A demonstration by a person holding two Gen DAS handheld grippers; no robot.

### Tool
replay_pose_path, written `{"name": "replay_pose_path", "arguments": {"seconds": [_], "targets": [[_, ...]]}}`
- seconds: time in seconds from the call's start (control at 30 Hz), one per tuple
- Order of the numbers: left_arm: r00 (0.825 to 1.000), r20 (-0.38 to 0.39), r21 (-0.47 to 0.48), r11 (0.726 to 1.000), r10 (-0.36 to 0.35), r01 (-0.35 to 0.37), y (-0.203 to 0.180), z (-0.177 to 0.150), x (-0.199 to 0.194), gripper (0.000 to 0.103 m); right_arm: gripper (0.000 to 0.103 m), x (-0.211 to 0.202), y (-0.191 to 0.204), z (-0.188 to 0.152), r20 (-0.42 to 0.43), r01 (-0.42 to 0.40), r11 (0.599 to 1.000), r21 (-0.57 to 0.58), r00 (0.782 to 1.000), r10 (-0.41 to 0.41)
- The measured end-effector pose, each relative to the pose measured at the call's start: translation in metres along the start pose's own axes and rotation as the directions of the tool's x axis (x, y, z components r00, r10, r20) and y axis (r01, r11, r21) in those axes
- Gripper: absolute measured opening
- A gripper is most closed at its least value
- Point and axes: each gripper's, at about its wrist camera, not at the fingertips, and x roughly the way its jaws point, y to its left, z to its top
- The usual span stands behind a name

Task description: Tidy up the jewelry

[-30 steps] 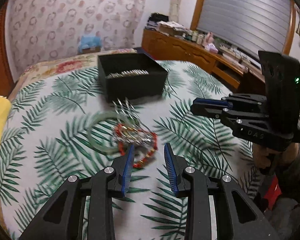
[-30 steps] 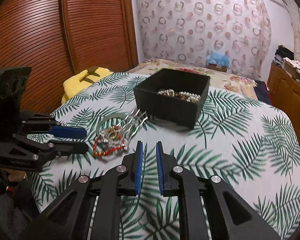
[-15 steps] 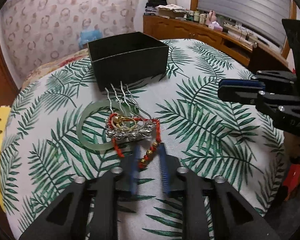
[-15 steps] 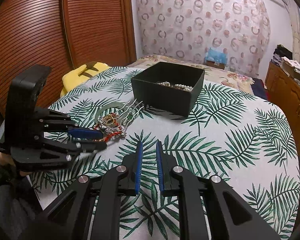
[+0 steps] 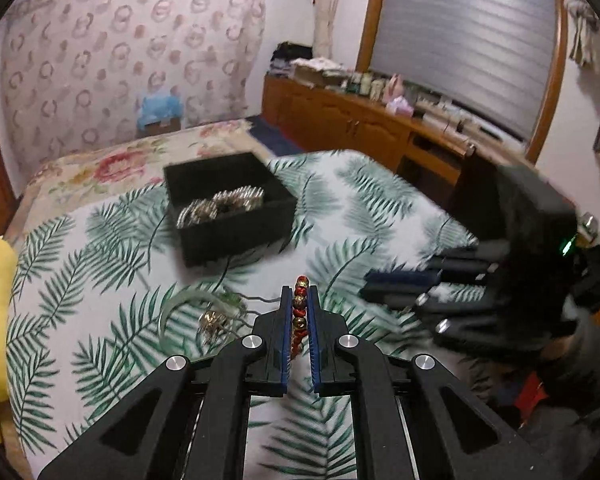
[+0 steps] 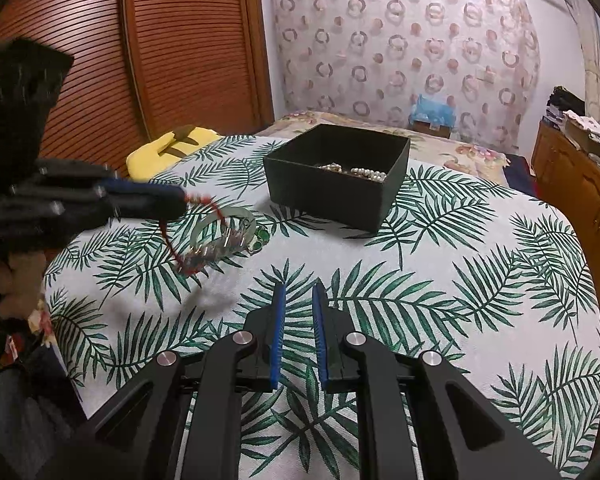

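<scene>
My left gripper (image 5: 300,292) is shut on a red and gold bead bracelet (image 5: 300,316) and holds it lifted above the cloth. In the right wrist view the left gripper (image 6: 180,200) shows at the left with the bracelet (image 6: 172,240) hanging from it and a silver hair comb (image 6: 216,250) caught on it. A pale green bangle (image 6: 220,220) lies on the cloth below. The black box (image 5: 228,208) with pearls (image 6: 356,172) stands further back. My right gripper (image 6: 299,292) is empty with its jaws a narrow gap apart, low over the cloth; it also shows in the left wrist view (image 5: 372,288).
The table has a palm-leaf cloth (image 6: 440,260). A yellow cushion (image 6: 172,148) lies at its far left edge. A bed with a floral cover (image 5: 112,164) is behind, and a wooden sideboard (image 5: 360,124) runs along the right wall.
My left gripper closed on the bead bracelet and lifted it off the cloth, dragging the hair comb up with it. The right gripper stayed low and nearly shut.
</scene>
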Motion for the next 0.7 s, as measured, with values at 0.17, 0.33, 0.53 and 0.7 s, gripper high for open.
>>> {"name": "replay_pose_path", "arguments": {"seconds": [0.17, 0.33, 0.53, 0.7], "targets": [[0.997, 0.035, -0.054, 0.996, -0.067, 0.069, 0.003, 0.014, -0.006, 0.006, 0.015, -0.002, 0.000, -0.001, 0.005, -0.003, 1.000, 0.011, 1.000, 0.003], [0.991, 0.058, -0.106, 0.987, -0.118, 0.124, 0.009, 0.021, -0.010, 0.006, 0.015, -0.006, 0.003, 0.002, 0.015, -0.009, 1.000, 0.009, 1.000, 0.009], [0.993, 0.058, -0.112, 0.988, -0.101, 0.107, 0.015, 0.020, -0.007, 0.006, 0.015, -0.006, 0.005, 0.004, 0.024, -0.025, 1.000, 0.016, 0.999, 0.024], [0.996, 0.004, -0.164, 0.982, -0.090, 0.090, 0.034, 0.003, 0.013, 0.006, 0.015, -0.006, 0.009, 0.006, 0.029, -0.029, 1.000, 0.008, 0.999, 0.029]]}}
